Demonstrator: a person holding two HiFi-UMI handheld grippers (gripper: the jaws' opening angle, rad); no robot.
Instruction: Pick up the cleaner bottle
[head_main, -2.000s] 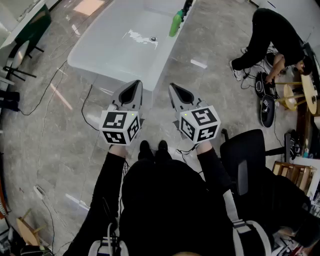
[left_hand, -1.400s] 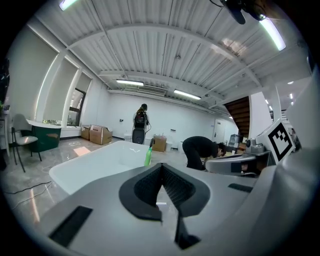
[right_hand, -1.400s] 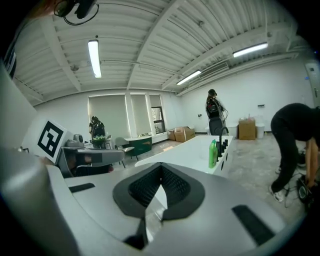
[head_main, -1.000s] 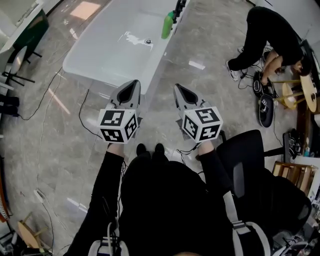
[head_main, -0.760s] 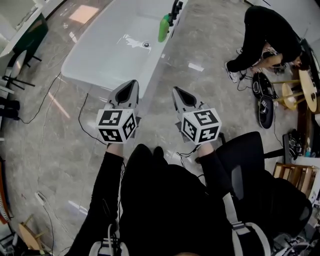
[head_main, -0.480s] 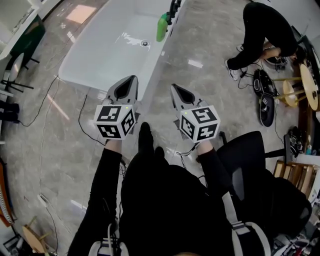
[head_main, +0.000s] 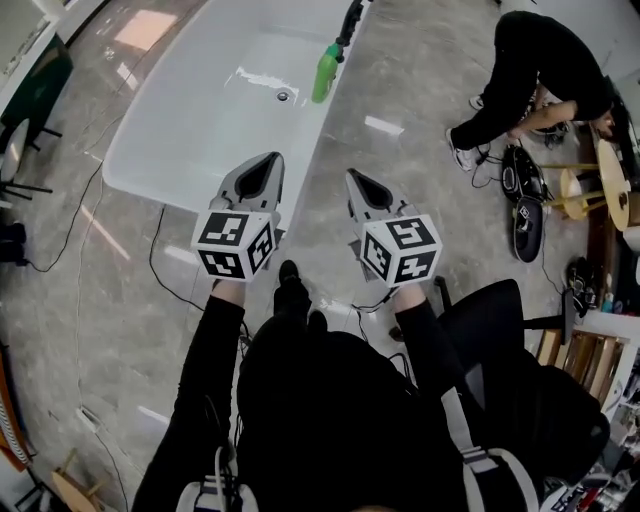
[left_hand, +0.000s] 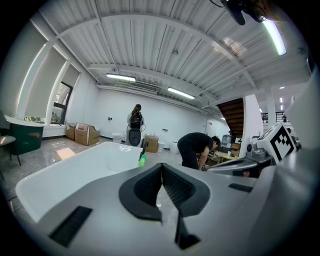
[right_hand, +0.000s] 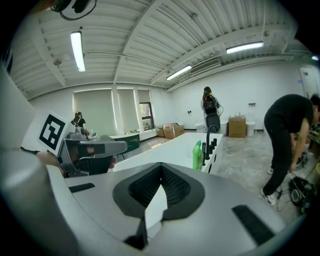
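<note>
Person's stepped closer to the bathtub (head_main: 210, 130) over the last second. The green cleaner bottle (head_main: 323, 73) stands on its rim by the black tap (head_main: 350, 15), well out of reach. The left gripper (head_main: 266, 161) and right gripper (head_main: 353, 178) are both pinched together, empty, so plenty of approach is left.

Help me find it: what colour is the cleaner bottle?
Bright green; the cleaner bottle shows best in the right gripper view.

A white bathtub (head_main: 190, 120) stands on the grey marble floor (head_main: 90, 300), with black faucet fittings (head_main: 350, 15) on its far rim. A person in black (head_main: 530, 70) bends over at right, and a black office chair (head_main: 500, 330) sits nearer.
</note>
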